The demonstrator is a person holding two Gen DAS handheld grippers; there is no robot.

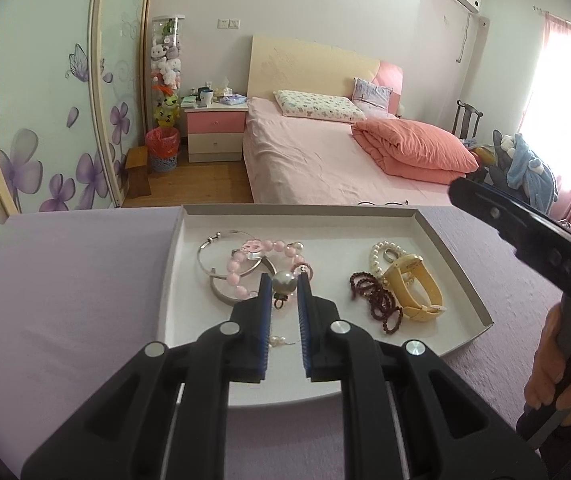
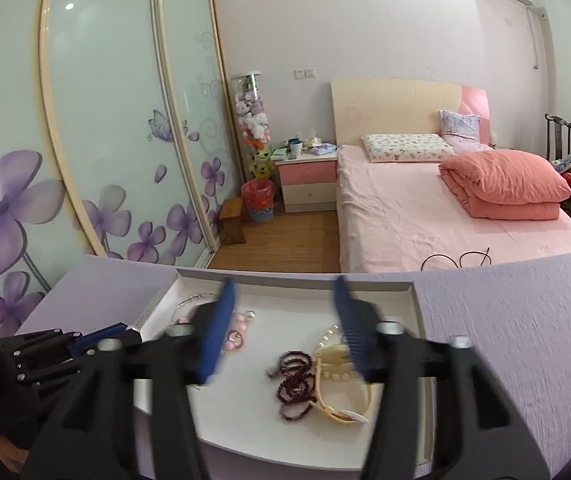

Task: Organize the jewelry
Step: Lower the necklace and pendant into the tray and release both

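Note:
A white tray [image 1: 461,280] on the lilac tablecloth holds jewelry. My left gripper [image 1: 284,282] is shut on a large grey pearl [image 1: 284,282] above the tray's left half. Near it lie silver bangles [image 1: 205,258] and a pink bead bracelet [image 1: 235,266]. On the right lie a dark red bead string [image 1: 377,300], a cream watch [image 1: 417,284] and a white pearl bracelet [image 1: 375,258]. My right gripper [image 2: 285,320] is open above the tray [image 2: 413,292], over the dark red bead string [image 2: 293,380] and the cream watch [image 2: 337,360].
A bed with pink bedding [image 1: 325,148] stands beyond the table. A sliding wardrobe with purple flowers [image 2: 105,140] is at the left. A pink nightstand [image 1: 215,128] and a red bin [image 1: 161,148] stand by the bed. A small pearl earring [image 1: 279,342] lies in the tray's front.

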